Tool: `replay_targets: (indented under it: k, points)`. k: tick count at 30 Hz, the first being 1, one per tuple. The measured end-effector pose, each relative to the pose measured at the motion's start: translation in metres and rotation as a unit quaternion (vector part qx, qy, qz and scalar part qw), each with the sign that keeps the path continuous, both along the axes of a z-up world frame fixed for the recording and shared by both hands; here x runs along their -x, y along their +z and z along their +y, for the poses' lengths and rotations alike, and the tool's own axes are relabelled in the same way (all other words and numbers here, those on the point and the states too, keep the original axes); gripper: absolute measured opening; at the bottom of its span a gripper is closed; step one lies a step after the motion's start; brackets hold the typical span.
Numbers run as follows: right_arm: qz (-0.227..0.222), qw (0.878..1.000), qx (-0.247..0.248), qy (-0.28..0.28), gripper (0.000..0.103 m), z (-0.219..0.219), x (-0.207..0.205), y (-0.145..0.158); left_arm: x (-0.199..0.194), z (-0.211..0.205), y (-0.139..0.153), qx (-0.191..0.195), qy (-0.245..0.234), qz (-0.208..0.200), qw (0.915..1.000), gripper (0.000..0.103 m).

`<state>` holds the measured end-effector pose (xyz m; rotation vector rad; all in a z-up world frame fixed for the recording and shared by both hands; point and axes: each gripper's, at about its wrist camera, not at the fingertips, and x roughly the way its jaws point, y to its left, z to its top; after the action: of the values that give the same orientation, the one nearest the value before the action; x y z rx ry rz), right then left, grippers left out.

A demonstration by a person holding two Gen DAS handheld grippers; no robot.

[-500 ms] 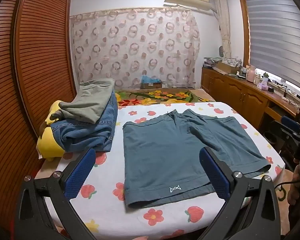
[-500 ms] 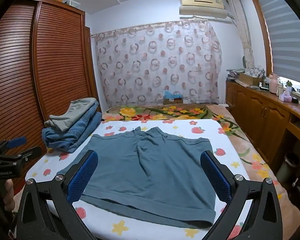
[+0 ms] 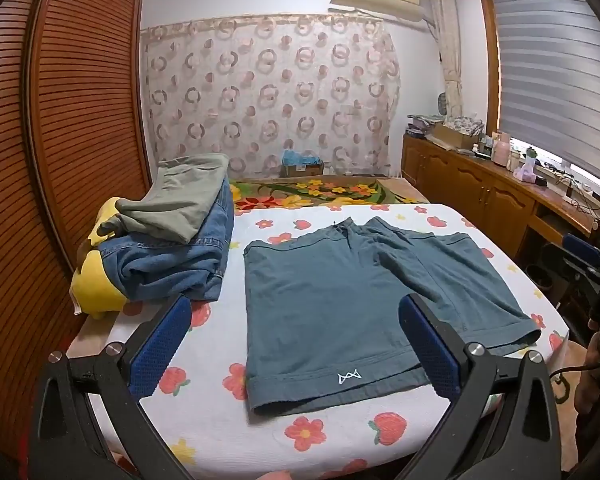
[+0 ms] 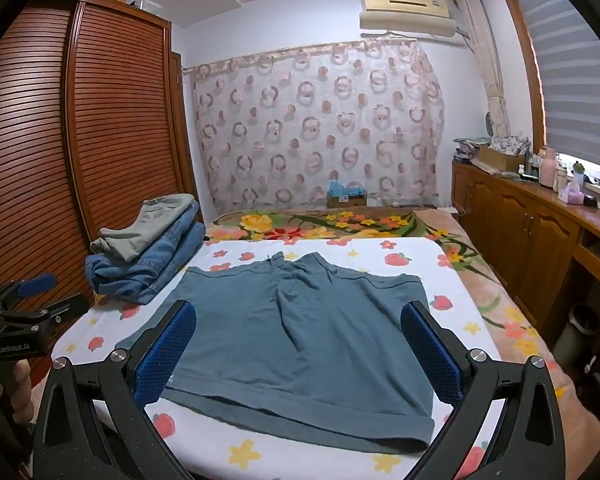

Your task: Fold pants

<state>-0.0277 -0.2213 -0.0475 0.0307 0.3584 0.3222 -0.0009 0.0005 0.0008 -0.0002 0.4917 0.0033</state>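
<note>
Teal-blue cotton shorts (image 3: 364,300) lie spread flat on the bed (image 3: 220,412), waistband toward the far end and both leg hems toward us, the two legs splayed a little apart. We see a small white logo (image 3: 349,377) stitched just above the hem of the left leg, and soft creases run down from the crotch. The cloth rests on a white cover printed with strawberries and flowers. Our left gripper (image 3: 296,344) hangs over the near edge of the bed with its blue-padded fingers (image 3: 160,346) spread wide and nothing between them; our right gripper (image 4: 300,350) does the same above the near hem, fingers (image 4: 166,354) released and clear of the fabric. To the left of the shorts, close to their side seam, sits a pile of folded clothes (image 3: 168,248): olive trousers on top, blue jeans beneath, something yellow at the bottom. Behind that stands a slatted wooden wardrobe (image 3: 60,140). Along the right wall runs a wooden counter (image 4: 540,216) crowded with bottles and boxes, well apart from the shorts. Nothing lies on the shorts themselves.
</note>
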Motion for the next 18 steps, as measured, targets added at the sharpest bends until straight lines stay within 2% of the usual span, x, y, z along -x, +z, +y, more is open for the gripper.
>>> replay_targets:
  k: [18]
  points:
    - [0.000,1.000,-0.002,0.000,0.102,-0.0012,-0.0010,0.0018,-0.0016,-0.0048,-0.0012,0.002,0.000,-0.002,1.0000,0.103]
